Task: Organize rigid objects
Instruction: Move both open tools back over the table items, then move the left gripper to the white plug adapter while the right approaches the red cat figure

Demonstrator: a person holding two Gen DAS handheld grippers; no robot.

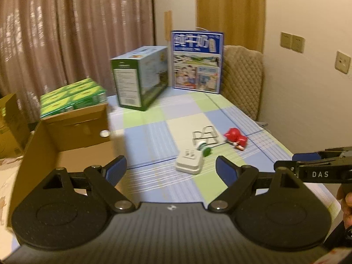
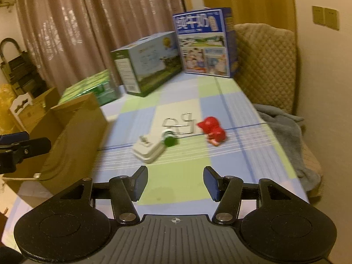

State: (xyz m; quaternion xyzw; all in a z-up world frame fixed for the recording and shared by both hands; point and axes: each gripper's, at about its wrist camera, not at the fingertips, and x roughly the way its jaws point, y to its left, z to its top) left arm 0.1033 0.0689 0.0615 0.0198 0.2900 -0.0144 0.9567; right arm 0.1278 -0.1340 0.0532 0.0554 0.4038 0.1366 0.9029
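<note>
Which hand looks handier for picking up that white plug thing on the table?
Probably the left. The white plug adapter lies just ahead of the open left gripper, and the brown cardboard box sits on that side. The right gripper, also open, looks farther back from it.

A white plug [image 1: 188, 162] lies flat on the checked cloth. A small green round thing [image 1: 205, 150] touches it. A bent wire piece [image 1: 205, 136] lies just behind. A red toy [image 1: 235, 139] lies near, on its side.
</note>
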